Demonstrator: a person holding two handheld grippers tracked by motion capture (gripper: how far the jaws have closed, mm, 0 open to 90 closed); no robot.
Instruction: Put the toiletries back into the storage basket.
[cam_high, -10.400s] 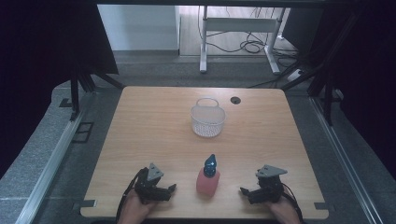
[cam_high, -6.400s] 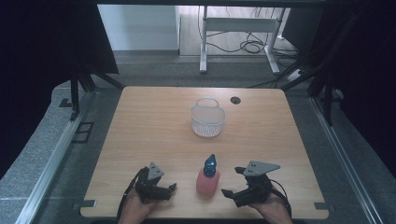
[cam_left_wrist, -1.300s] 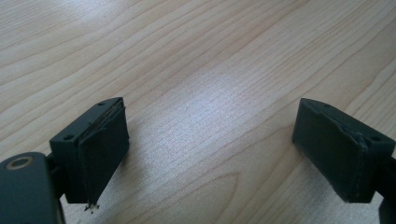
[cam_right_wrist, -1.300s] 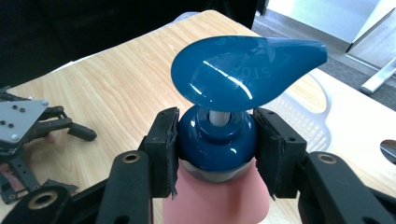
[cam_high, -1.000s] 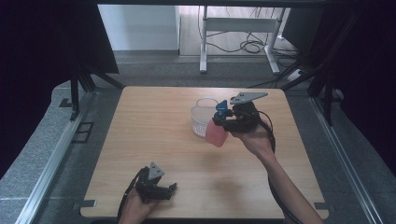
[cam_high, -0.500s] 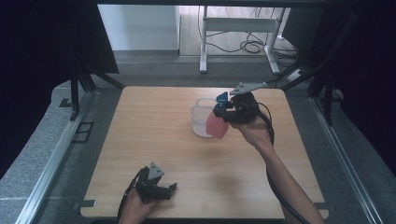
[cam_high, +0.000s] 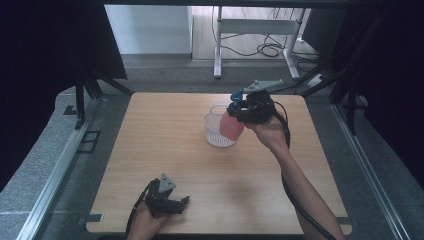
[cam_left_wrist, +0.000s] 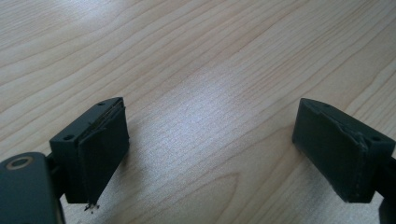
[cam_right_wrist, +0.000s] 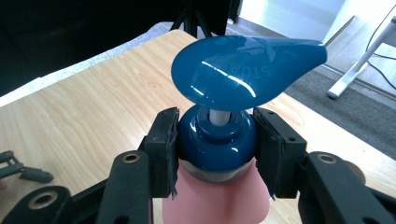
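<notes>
Carrying the pink pump bottle (cam_high: 231, 127) from the table's (cam_high: 150, 150) near edge, the right gripper (cam_high: 239, 111), clamped on its blue collar, now holds it beside the basket (cam_high: 216, 131) toward the far edge; left gripper (cam_high: 172, 204) rests open

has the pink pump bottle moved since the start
Yes. The pink pump bottle left the table's near edge and now hangs beside the clear basket, gripped by the right tool.

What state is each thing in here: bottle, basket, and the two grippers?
Bottle: lifted off the table, tilted, gripped at its blue pump collar, beside or over the basket's right rim.
Basket: upright on the table, looks empty.
Right gripper: shut on the bottle's collar.
Left gripper: open, nothing between the jaws, low over the table.
</notes>
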